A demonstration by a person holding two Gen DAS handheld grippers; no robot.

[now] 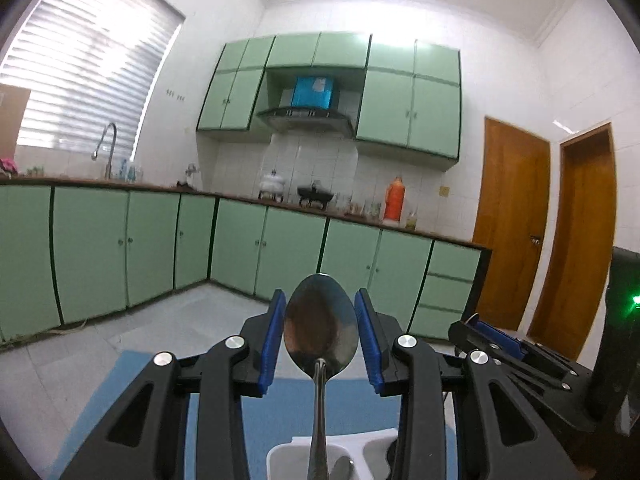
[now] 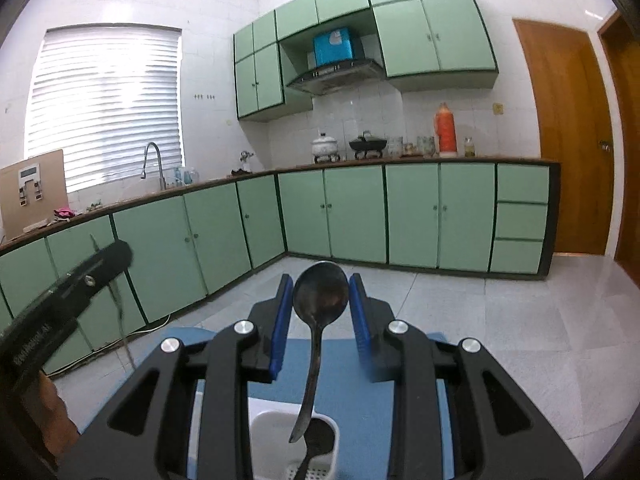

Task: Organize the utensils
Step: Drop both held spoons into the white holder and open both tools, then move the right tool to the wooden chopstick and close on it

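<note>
while both hand-held grippers [image 1: 320, 334] [image 2: 320, 320] pinch spoons [image 1: 320, 324] [image 2: 320, 300], blue mat [image 1: 132, 384] covers tiled kitchen floor [image 2: 520, 320].

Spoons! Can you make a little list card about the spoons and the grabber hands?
left gripper: jaws around a shiny spoon, bowl up
right gripper: jaws around a dark spoon, bowl up
grip: contact unclear in both
below: white utensil holder, handles pointing into it
underneath: blue mat
background: green cabinets

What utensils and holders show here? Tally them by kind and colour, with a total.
Silver spoons: 2, second in holder
Dark spoons: 2, second in holder
White holder: 1
Total: 5
</note>
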